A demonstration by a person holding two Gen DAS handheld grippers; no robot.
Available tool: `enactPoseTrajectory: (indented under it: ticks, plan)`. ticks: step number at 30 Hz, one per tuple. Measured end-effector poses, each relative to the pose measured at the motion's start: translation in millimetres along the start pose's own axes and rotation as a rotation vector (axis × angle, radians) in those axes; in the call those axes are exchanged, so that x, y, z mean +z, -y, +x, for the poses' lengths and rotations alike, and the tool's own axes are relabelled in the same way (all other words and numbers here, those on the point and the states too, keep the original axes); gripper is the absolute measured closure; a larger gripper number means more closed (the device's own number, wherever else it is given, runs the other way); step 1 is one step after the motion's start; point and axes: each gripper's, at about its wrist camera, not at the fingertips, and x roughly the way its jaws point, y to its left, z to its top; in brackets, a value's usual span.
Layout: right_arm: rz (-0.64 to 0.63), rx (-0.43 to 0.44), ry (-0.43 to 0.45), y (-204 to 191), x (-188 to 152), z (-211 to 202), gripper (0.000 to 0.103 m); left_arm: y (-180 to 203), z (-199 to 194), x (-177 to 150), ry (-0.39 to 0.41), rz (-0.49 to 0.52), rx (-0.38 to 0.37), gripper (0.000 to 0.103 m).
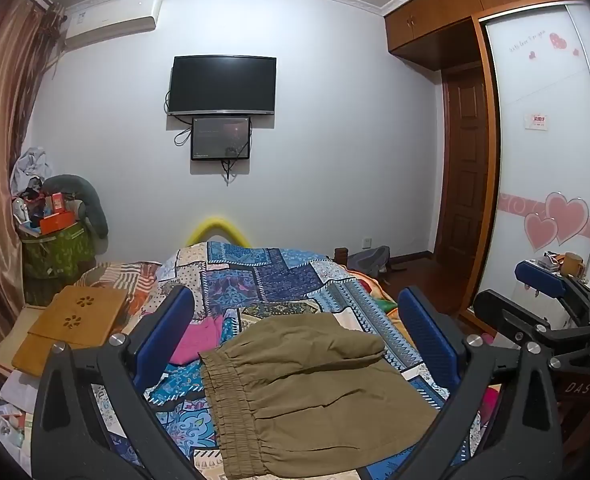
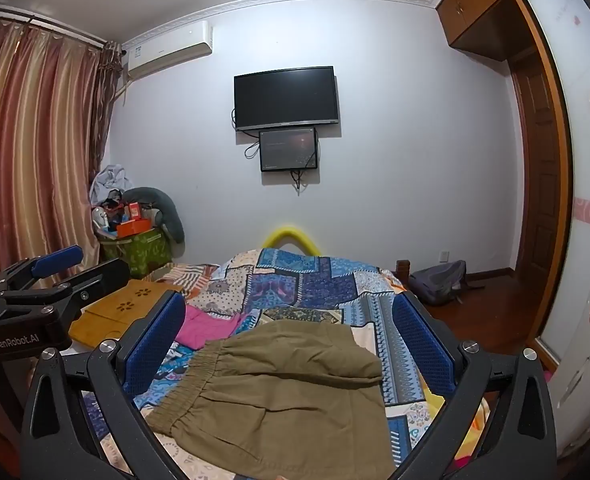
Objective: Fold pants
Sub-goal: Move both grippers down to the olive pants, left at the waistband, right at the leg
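Olive-brown pants [image 1: 311, 392] lie folded on the patchwork bedspread [image 1: 255, 276], elastic waistband to the left. They also show in the right wrist view [image 2: 287, 392]. My left gripper [image 1: 295, 332] is open and empty, held above the pants, its blue pads on either side. My right gripper [image 2: 291, 336] is open and empty too, above the same pants. The right gripper shows at the right edge of the left wrist view [image 1: 543, 284]; the left gripper shows at the left of the right wrist view [image 2: 55, 264].
A pink garment [image 1: 199, 340] lies left of the pants. A wooden lap tray [image 1: 71, 320] sits on the bed's left side. A green basket of clutter [image 1: 55, 244] stands by the curtain. A grey backpack [image 2: 439, 280] lies on the floor; a wardrobe [image 1: 551, 160] stands right.
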Motion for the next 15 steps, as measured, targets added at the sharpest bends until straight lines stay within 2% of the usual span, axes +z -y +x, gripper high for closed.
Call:
enactPoseTrajectory:
  ticks: [8,11,15]
  plan:
    - [-0.002,-0.003,-0.010,0,-1,3,0.000,-4,12,1,-0.027,0.001,0.000,0.000]
    - [-0.003,-0.014,-0.015,1,-1,4,0.000,-6,25,-2,-0.065,0.000,-0.016,0.000]
    - [0.008,-0.031,-0.052,4,-7,13,0.000,-14,50,-12,-0.125,-0.003,-0.001,0.000]
